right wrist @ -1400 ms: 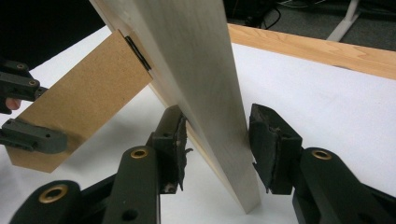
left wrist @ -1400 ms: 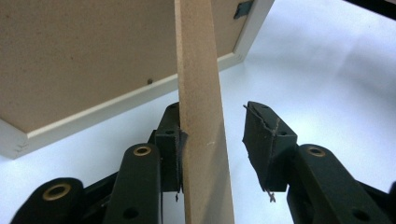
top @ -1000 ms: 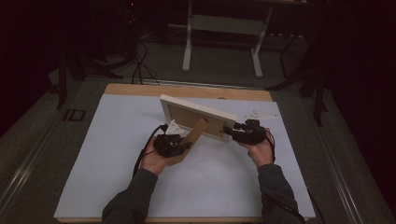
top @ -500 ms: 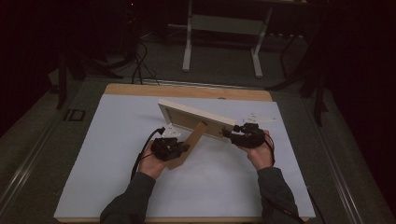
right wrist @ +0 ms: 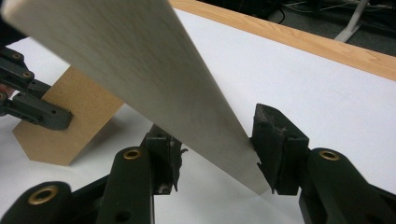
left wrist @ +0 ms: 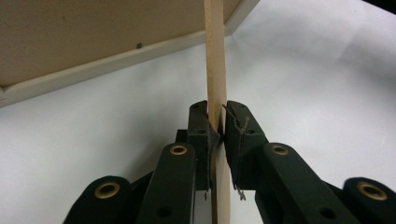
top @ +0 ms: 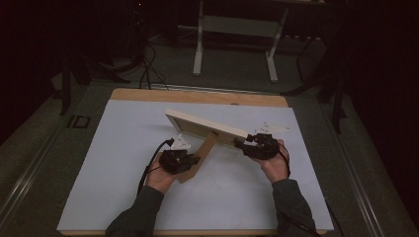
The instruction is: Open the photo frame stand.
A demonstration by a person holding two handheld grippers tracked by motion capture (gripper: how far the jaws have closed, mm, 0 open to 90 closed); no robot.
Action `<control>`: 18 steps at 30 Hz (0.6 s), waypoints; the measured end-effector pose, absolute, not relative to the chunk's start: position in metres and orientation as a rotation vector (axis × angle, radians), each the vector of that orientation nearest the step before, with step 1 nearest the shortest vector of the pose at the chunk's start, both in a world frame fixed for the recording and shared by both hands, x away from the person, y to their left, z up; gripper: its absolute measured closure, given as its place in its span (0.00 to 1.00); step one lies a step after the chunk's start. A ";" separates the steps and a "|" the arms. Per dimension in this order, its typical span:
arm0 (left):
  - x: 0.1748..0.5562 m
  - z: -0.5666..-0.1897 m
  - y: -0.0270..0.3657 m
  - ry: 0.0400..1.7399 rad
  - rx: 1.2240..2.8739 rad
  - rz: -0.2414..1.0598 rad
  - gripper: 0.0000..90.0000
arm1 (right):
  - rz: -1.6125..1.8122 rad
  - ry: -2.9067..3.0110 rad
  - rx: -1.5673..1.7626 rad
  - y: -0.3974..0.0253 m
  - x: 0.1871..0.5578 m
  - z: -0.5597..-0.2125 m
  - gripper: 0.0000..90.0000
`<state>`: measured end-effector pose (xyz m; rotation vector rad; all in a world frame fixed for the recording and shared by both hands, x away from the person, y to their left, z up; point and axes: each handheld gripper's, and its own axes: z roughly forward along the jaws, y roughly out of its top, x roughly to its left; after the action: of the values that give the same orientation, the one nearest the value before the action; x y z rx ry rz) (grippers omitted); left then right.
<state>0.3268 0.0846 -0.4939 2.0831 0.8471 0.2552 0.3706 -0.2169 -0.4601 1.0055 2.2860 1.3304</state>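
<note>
A pale wooden picture frame (top: 207,126) is held tilted above the white table cover (top: 99,187), its back towards me. Its brown hinged stand (top: 201,157) swings out below it. My left gripper (top: 190,160) is shut on the thin edge of the stand (left wrist: 215,70), below the frame's brown back panel (left wrist: 70,37). My right gripper (top: 244,144) is shut on the frame's right end; its jaws straddle the pale edge (right wrist: 140,70) near the corner. The stand (right wrist: 79,121) and the left gripper (right wrist: 46,114) also appear at the left of the right gripper view.
The wooden table edge (top: 197,96) runs along the far side of the white cover. Behind the table stand a white metal stand (top: 237,29) and floor cables (top: 146,64). A small white scrap (top: 274,128) lies near the right gripper.
Both grippers have drawn slightly towards me with the frame, and the stand has swung a little further out from the frame's back.
</note>
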 end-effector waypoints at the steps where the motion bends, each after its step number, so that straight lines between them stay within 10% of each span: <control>1: 0.327 -0.494 0.085 0.845 2.090 0.256 0.91 | 1.327 2.290 1.001 -0.217 0.370 -0.460 0.58; 18: 0.324 -0.495 0.089 0.817 2.099 0.247 0.85 | 1.308 2.291 0.980 -0.215 0.367 -0.462 0.58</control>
<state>0.3235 0.0887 -0.4949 2.0994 0.8173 0.2472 0.3667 -0.2154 -0.4625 0.9800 2.2911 1.3076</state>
